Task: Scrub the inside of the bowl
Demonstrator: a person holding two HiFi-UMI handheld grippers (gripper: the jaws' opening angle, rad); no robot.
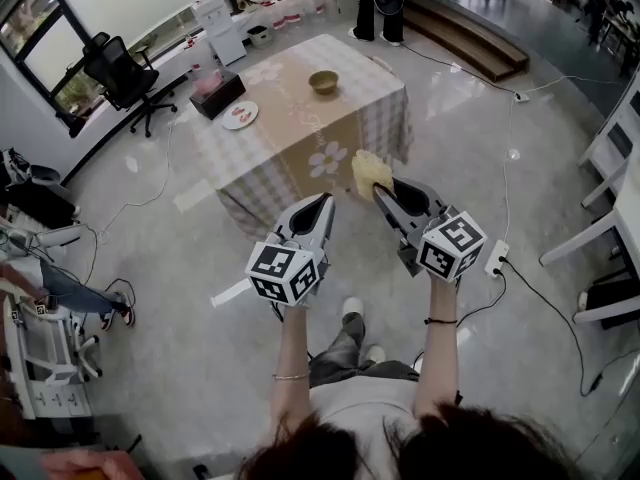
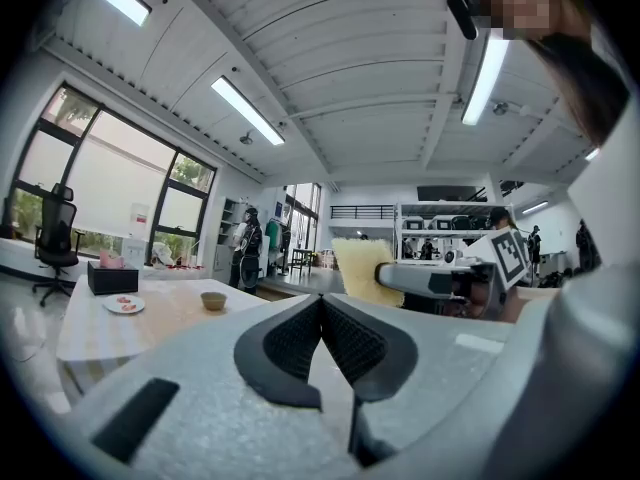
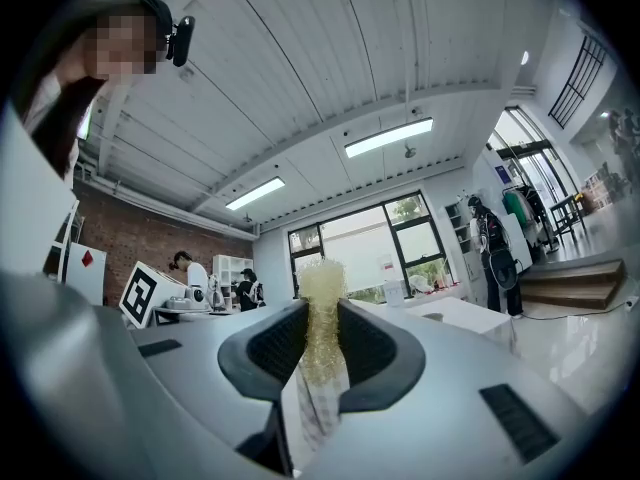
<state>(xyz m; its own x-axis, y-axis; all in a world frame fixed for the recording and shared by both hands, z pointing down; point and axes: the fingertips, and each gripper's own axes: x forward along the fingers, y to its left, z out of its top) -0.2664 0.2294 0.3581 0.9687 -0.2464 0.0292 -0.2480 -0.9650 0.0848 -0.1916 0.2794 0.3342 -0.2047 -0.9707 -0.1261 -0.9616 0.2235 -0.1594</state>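
Yellow sponge (image 1: 370, 171) is clamped edge-on in my right gripper (image 1: 388, 192), jaws squeezed onto it, sponge sticking out past the tips; left gripper (image 1: 322, 204) has its jaws together on nothing; bowl (image 1: 323, 82) sits on the checked table (image 1: 290, 138), well apart from both grippers, straight ahead of the left one and ahead-left of the right; the bowl's inside is too small to read; I can't find it in the right gripper view.

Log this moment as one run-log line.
phase: pre-scrub | right gripper: shut on yellow sponge | left gripper: shut, empty | bowl: on table, ahead of both grippers, not yet reached
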